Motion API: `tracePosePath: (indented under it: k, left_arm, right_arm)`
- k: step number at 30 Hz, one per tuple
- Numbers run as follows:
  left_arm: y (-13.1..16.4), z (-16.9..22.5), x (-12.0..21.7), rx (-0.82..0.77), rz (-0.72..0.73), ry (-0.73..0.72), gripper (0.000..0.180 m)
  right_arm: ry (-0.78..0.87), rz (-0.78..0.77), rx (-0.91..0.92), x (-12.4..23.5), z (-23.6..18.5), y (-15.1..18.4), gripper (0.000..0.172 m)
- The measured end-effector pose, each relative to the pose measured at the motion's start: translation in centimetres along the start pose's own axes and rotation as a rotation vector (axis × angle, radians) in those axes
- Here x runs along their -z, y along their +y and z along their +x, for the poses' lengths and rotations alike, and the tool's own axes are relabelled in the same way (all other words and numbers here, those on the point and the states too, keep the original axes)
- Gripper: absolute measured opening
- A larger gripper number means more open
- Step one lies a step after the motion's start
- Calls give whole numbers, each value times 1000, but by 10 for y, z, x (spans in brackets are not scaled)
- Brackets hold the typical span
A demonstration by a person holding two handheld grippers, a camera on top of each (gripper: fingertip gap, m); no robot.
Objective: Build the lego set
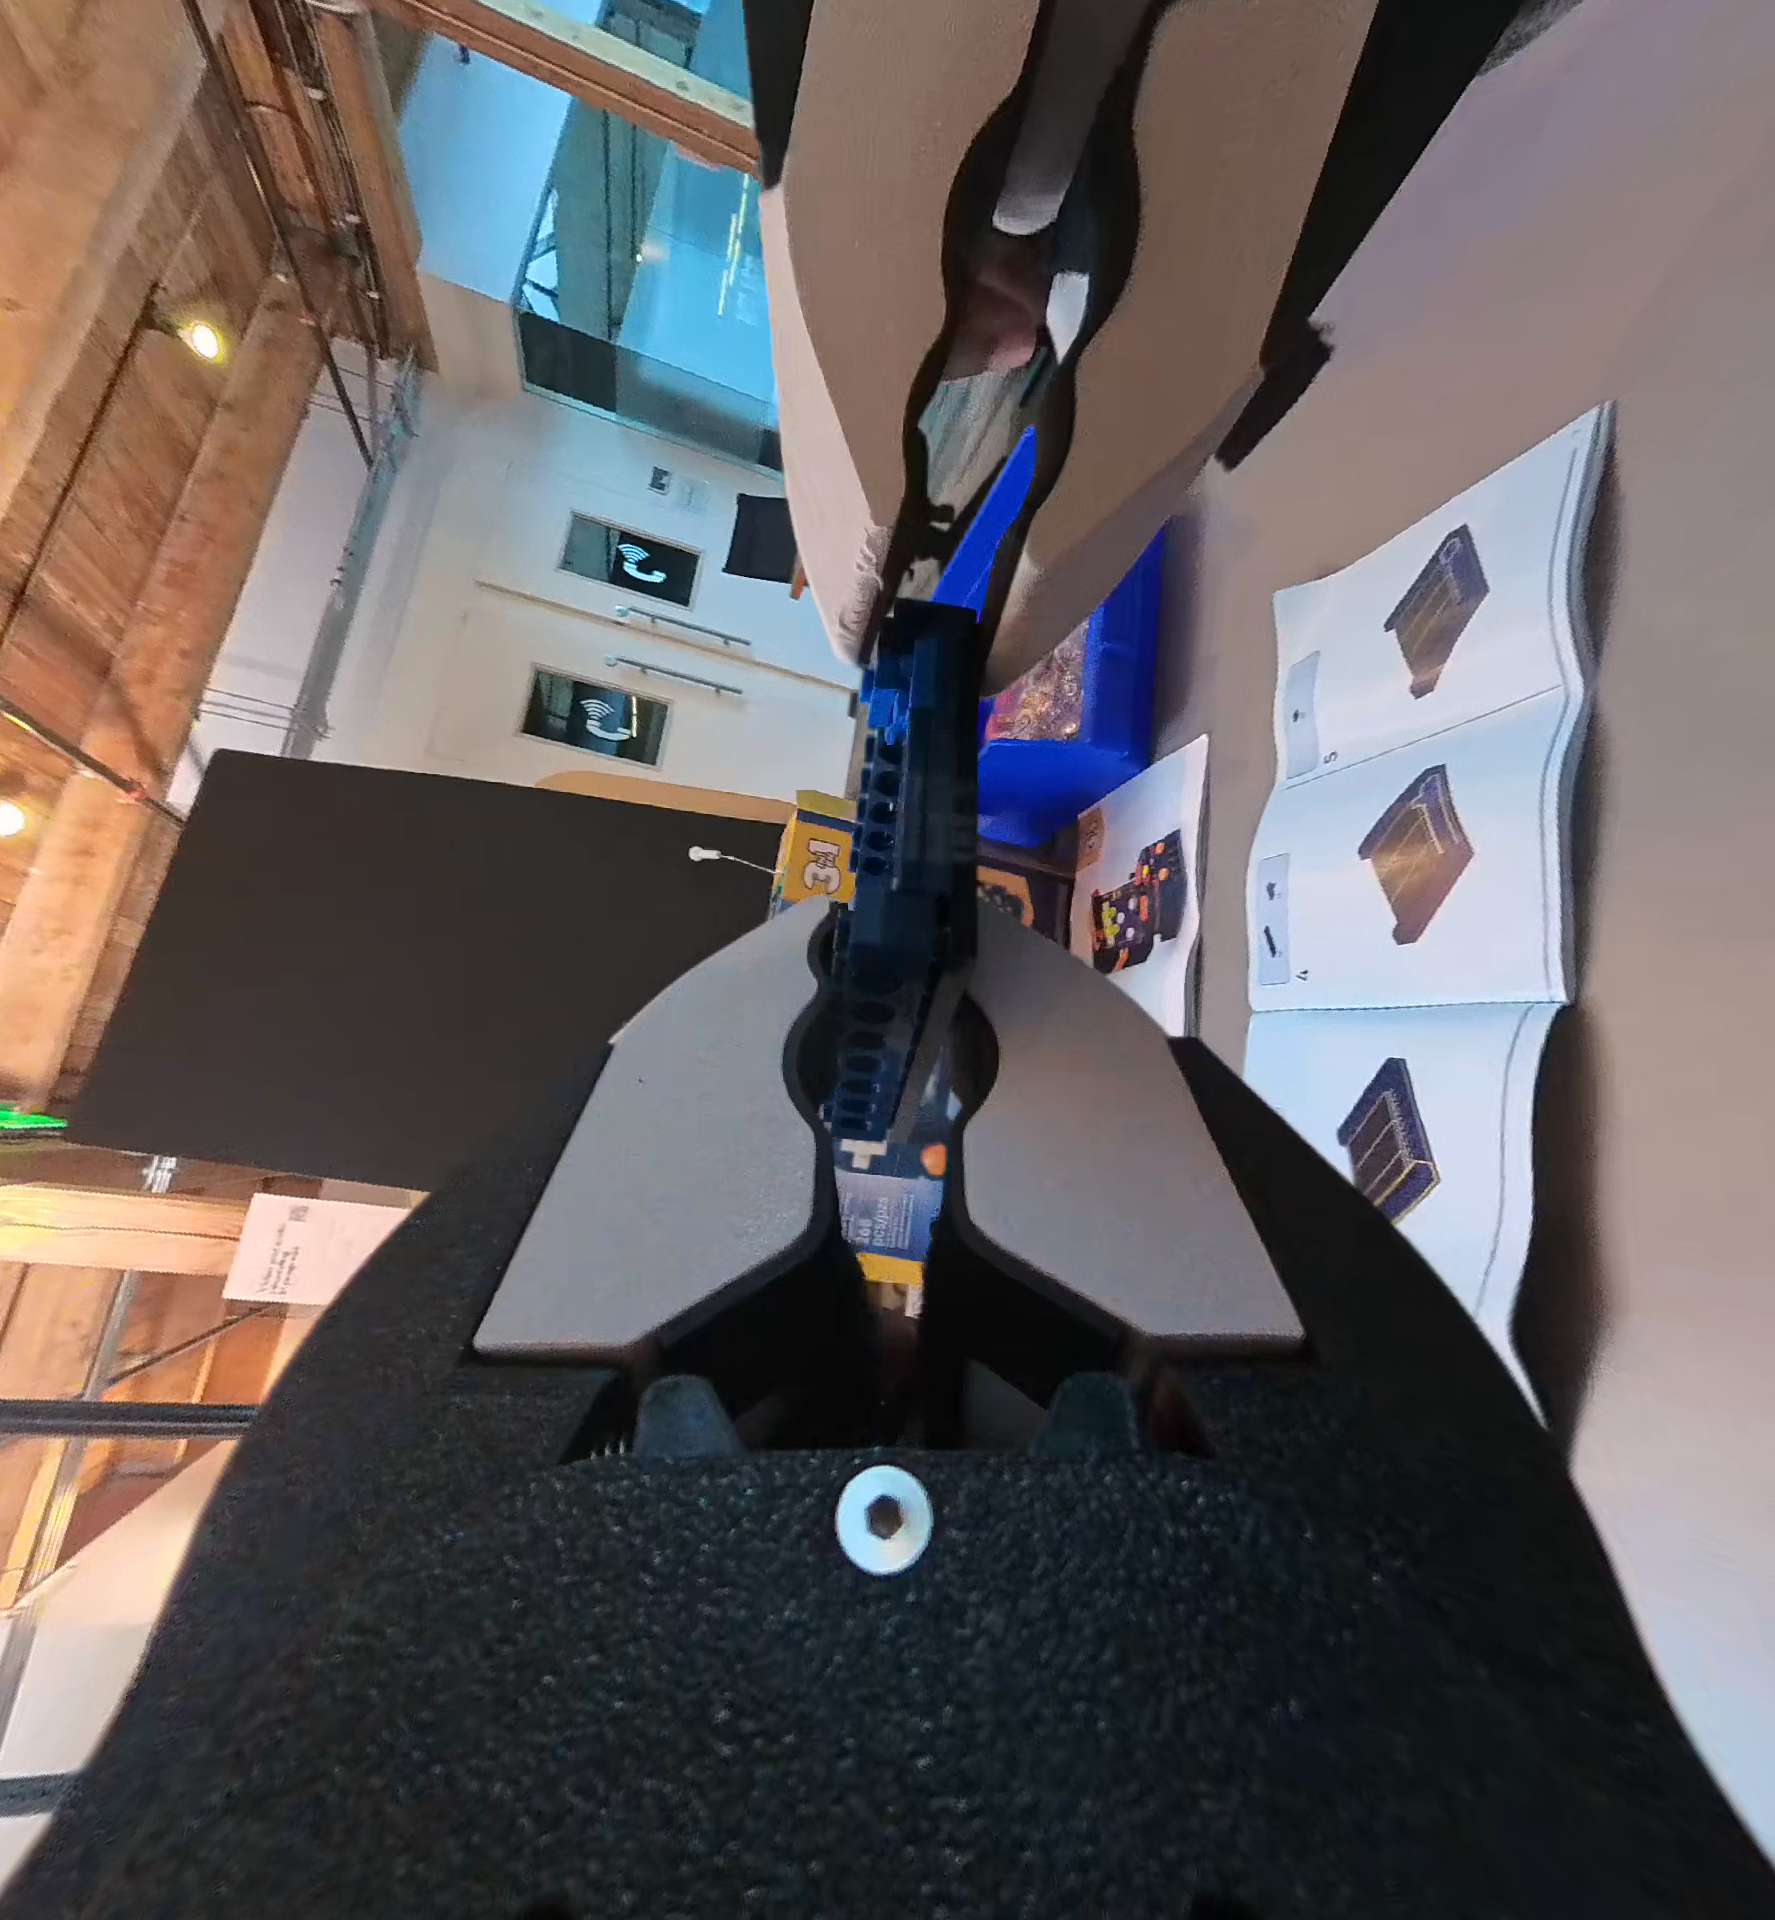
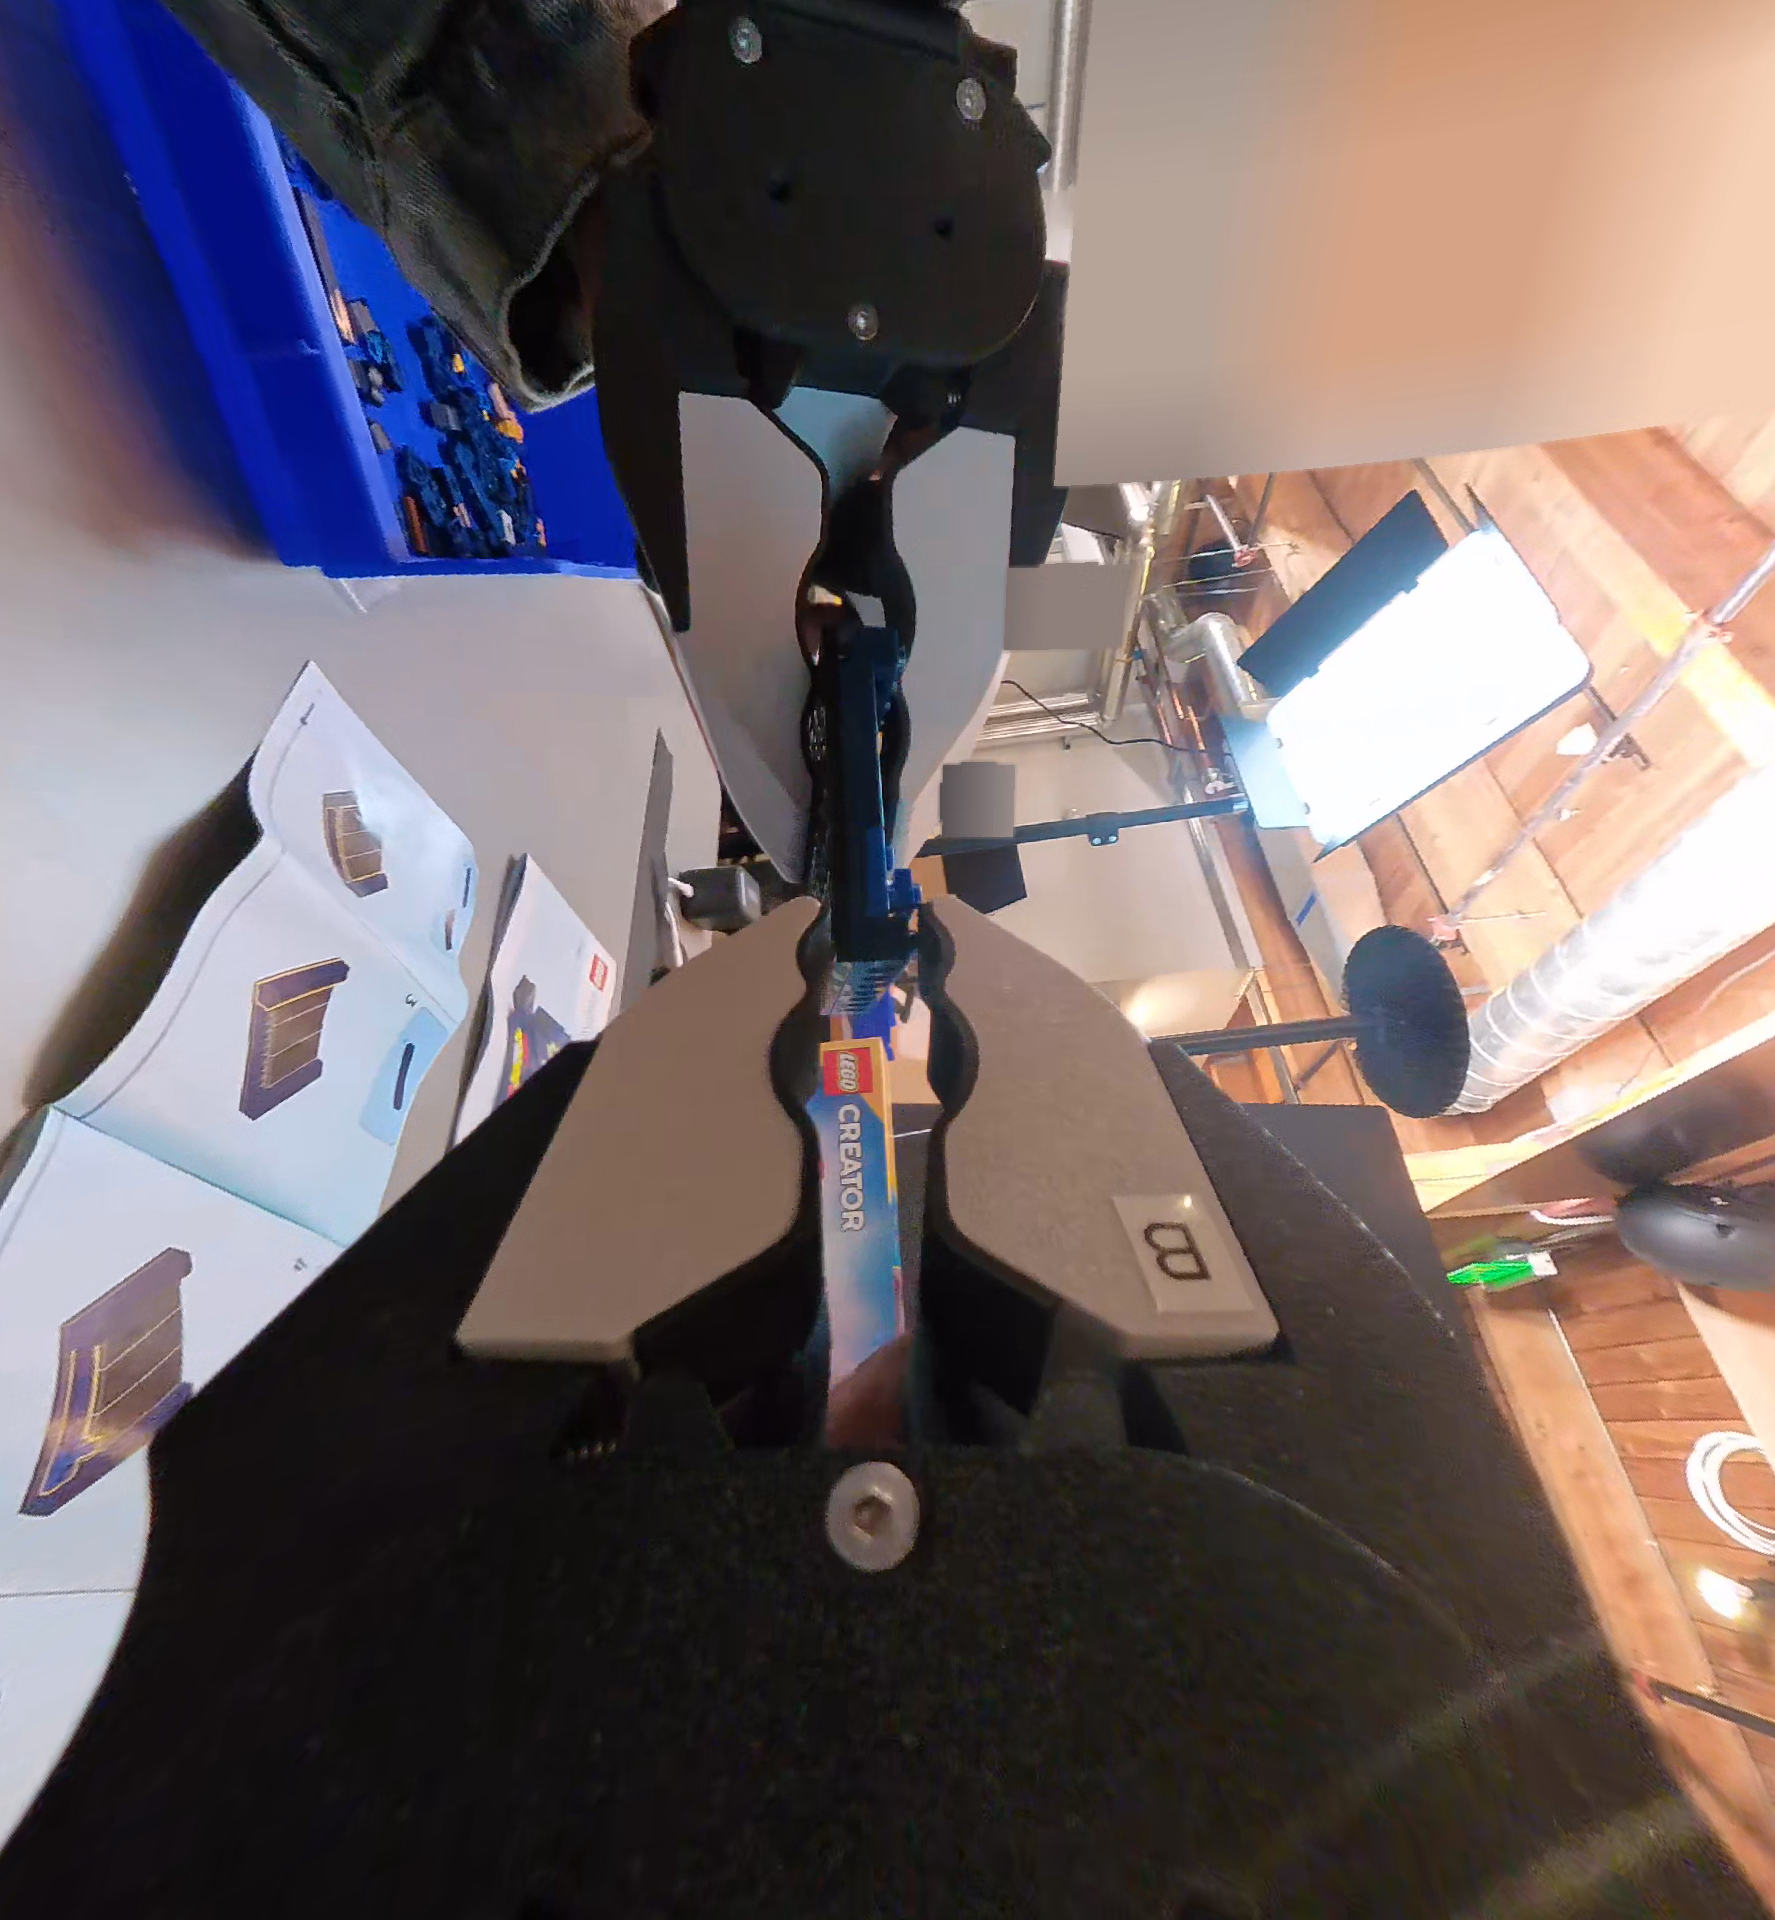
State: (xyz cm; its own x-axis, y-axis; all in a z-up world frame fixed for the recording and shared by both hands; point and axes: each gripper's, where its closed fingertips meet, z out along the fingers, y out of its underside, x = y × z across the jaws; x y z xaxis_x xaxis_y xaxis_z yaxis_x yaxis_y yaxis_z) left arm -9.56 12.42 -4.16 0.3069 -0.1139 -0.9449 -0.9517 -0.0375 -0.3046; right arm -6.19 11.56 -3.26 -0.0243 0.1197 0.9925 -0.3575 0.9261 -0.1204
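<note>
A long dark blue brick assembly (image 1: pixel 909 810) hangs in the air between my two grippers, held at both ends. In the left wrist view my left gripper (image 1: pixel 898 925) is shut on its near end. My right gripper (image 1: pixel 924 623) comes in from above and clamps the far end. In the right wrist view my right gripper (image 2: pixel 867 925) is shut on the assembly's (image 2: pixel 855 758) near tip, where lighter blue pieces stick out. My left gripper (image 2: pixel 855 842) holds it from the far side, with a sleeve behind it.
An open instruction booklet (image 1: pixel 1434 831) (image 2: pixel 291 935) lies on the grey table (image 1: pixel 1693 520). A second booklet (image 1: pixel 1143 862) lies beside it. A blue bin (image 2: pixel 239 312) holds several loose bricks. A yellow and blue set box (image 2: pixel 852 1143) stands behind the grippers. My two grippers' fingertips are within a few centimetres of each other.
</note>
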Motion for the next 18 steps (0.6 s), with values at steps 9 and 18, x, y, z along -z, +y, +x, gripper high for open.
tracePosePath:
  k: [9, 18]
  left_arm:
    - [3, -6, 1, 4, -6, 0, 15]
    - [9, 0, 0, -62, -47, 44, 16]
  right_arm:
    - [37, 26, -97, 2, 10, 0, 26]
    - [-308, 54, -458, -3, 2, -6, 27]
